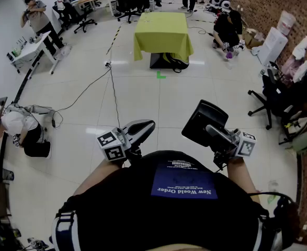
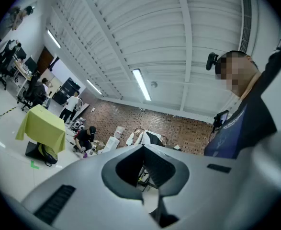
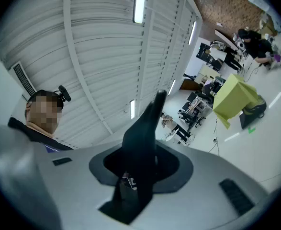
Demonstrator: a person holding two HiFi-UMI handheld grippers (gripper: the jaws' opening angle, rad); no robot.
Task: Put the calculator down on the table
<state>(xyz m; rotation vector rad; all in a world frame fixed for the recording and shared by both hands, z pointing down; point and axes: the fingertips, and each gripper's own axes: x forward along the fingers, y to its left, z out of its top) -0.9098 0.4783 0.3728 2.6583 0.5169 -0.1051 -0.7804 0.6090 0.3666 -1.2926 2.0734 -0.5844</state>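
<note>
A black calculator [image 1: 202, 121] stands up edge-on in my right gripper [image 1: 216, 136], which is shut on its lower end, close in front of my chest. In the right gripper view the calculator [image 3: 143, 128] rises dark and thin out of the grey right gripper [image 3: 130, 180]. My left gripper [image 1: 143, 128] is held beside it, its jaws together with nothing in them; the left gripper view shows the left gripper [image 2: 143, 152] shut too. The table [image 1: 161, 31], draped in a yellow-green cloth, stands far ahead across the floor, also in the left gripper view as the table [image 2: 39, 124].
A cable [image 1: 113, 95] runs over the white tile floor towards me. A person [image 1: 17, 129] crouches at the left, another [image 1: 227, 29] sits by the brick wall. Office chairs [image 1: 279, 101] stand at the right, desks [image 1: 30, 51] at the back left.
</note>
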